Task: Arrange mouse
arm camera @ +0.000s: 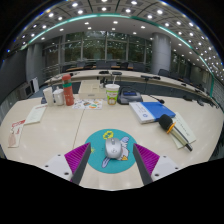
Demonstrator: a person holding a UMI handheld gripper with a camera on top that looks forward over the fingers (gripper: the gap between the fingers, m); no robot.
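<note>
Mouse (pixel 114 149) on teal mat (pixel 95 143), seemingly untouched between the spread, released jaws.

The gripper (pixel 111 160) shows as two pale grey, flat-sided fingers rising from the lower part of the frame, one at lower left and one at lower right, each tapering toward its tip. Each finger carries a triangular magenta pad (pixel 76 156) on its inner face, with faint hatched lines across the surface. Below the fingers the gripper's body is dark and its details cannot be made out.
</note>
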